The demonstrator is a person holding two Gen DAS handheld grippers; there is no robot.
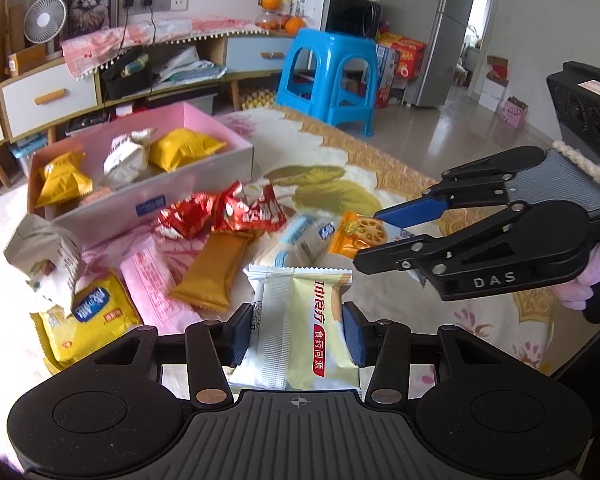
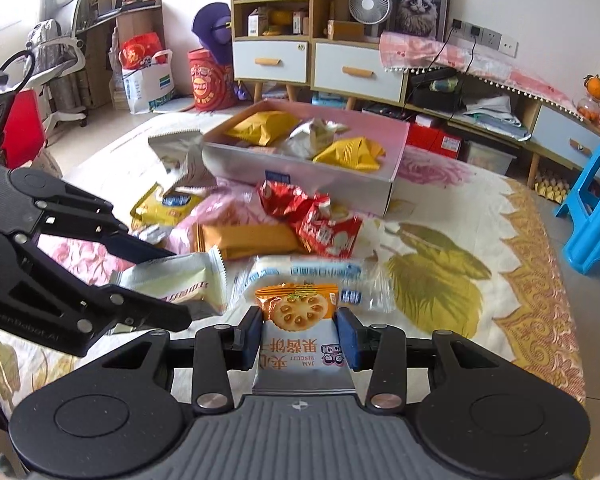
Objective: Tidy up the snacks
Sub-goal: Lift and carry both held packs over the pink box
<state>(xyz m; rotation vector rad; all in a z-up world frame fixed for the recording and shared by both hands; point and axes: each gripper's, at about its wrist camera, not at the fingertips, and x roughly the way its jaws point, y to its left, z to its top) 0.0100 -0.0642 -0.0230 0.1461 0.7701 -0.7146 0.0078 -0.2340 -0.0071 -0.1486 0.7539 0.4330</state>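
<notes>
Both grippers are loaded. Left gripper [image 1: 298, 334]: jaws clamped on a pale green packet [image 1: 300, 328], long axis running away from the camera. Right gripper [image 2: 300, 338]: jaws clamped on an orange biscuit packet [image 2: 298, 328], held upright. Pink box [image 1: 204, 172] sits ahead and left of the left gripper, beyond the loose snack pile [image 1: 220, 232] on the bed cover [image 2: 480, 240]. Judgement: left gripper is nearer the box, so it deposits first.
</notes>
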